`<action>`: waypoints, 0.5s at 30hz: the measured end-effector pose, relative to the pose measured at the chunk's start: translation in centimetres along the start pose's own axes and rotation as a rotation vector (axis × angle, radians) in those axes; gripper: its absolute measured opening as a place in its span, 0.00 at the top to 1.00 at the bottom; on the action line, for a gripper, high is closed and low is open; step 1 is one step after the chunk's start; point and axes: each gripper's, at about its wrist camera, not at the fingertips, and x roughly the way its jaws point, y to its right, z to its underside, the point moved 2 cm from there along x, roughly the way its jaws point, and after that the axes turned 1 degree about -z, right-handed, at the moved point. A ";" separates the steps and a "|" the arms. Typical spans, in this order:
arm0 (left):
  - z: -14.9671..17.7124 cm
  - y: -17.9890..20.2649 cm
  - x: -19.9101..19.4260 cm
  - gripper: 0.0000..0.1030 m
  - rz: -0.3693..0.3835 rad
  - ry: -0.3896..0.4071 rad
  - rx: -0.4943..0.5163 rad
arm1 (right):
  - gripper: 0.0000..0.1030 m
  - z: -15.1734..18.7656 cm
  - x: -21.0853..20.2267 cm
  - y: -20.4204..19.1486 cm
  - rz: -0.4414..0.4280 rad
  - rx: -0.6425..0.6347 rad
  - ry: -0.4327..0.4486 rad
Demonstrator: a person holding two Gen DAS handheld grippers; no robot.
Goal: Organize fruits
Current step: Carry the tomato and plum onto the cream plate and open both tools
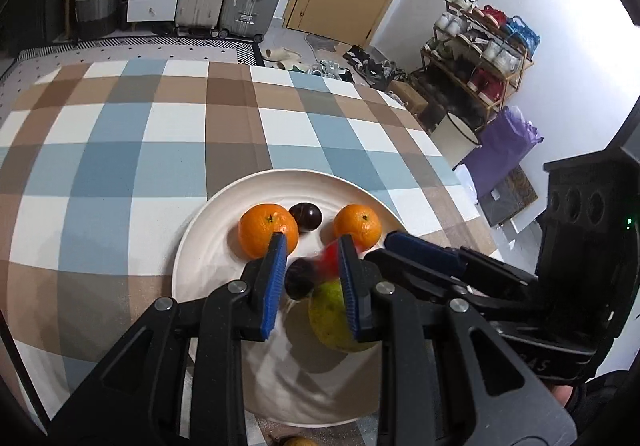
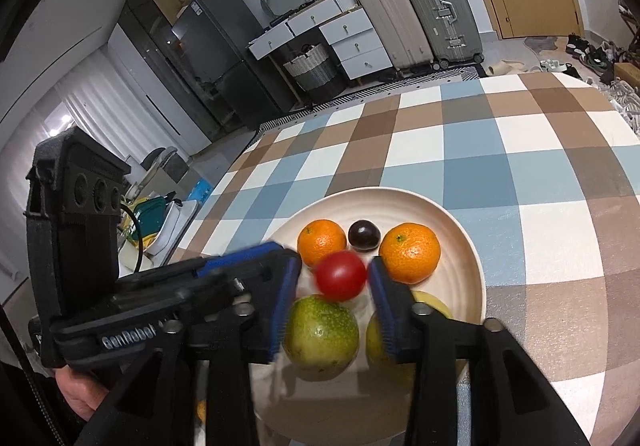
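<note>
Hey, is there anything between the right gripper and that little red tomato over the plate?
Nothing visible. The red tomato already sits in the gap of the right gripper, whose jaws are apart on either side of it, above the plate. It is blurred, so contact is unclear. The left gripper crowds in from the left side.

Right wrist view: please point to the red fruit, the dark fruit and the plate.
red fruit (image 2: 341, 275), right wrist view, middle of its skin
dark fruit (image 2: 363, 234), right wrist view, its top
plate (image 2: 400, 195), right wrist view, far rim
</note>
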 end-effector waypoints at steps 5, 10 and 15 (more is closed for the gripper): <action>0.0 0.1 -1.3 0.78 0.002 0.007 -0.005 | 0.52 -0.3 -1.0 -0.4 0.017 -0.007 0.034; 0.3 -0.1 -3.8 0.73 -0.017 0.040 -0.015 | 0.52 -0.3 -2.6 -0.5 0.018 0.010 0.067; 0.9 -0.3 -6.2 0.71 -0.044 0.067 -0.018 | 0.50 -0.1 -4.4 -1.3 0.043 -0.006 0.097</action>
